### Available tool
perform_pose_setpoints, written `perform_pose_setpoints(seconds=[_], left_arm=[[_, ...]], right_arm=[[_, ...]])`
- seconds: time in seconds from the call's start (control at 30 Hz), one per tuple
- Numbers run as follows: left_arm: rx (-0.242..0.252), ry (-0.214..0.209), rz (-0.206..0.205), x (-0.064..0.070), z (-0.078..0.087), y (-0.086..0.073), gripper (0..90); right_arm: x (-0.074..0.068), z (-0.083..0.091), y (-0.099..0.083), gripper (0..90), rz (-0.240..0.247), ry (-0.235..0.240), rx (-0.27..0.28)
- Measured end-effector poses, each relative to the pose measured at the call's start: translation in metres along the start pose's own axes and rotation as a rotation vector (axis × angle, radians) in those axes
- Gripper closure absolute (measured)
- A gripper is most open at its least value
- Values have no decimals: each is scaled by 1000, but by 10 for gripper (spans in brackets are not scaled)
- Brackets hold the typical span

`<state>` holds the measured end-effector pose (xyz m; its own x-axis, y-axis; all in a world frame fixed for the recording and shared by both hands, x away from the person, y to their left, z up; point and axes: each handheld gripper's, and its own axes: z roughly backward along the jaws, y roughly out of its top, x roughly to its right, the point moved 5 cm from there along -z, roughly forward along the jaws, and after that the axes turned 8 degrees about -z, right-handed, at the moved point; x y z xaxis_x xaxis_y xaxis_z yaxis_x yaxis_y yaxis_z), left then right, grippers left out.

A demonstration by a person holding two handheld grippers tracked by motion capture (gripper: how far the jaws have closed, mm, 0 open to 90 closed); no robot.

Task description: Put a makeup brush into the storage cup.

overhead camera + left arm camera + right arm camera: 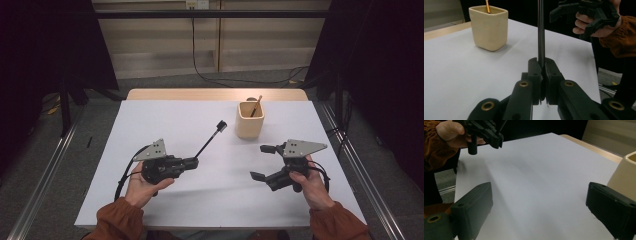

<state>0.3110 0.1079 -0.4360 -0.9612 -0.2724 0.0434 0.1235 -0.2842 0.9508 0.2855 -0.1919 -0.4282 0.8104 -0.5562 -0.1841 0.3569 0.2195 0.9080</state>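
A thin black rod with a small dark cap at its far tip was held in the left gripper, whose fingers were clamped on its lower end. The rod's long axis was pointed up and away from the fingers, slanting toward the cream cup, its capped tip just short of the cup's near left side and above the white table. A wooden stick was already leaned inside the cup. The right gripper was kept near the cup's right front, fingers spread wide apart and empty. The cup was judged nearer to the rod's tip than to either hand, so the drop would fall to the left gripper.
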Motion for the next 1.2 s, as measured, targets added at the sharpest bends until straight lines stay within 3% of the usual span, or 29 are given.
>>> perform_pose_setpoints(seconds=[0.37,0.77,0.87,1.2], left_arm=[[18,-6,-1,3,-4,2,854],[12,-19,6,7,-10,3,854],[6,-24,10,10,-12,5,854],[22,-47,3,17,-22,11,854]], right_arm=[[-6,0,5,73,-53,82,35],[-9,-8,10,69,-83,135,57],[-11,-9,13,70,-83,178,66],[-18,-20,23,135,-68,194,46]])
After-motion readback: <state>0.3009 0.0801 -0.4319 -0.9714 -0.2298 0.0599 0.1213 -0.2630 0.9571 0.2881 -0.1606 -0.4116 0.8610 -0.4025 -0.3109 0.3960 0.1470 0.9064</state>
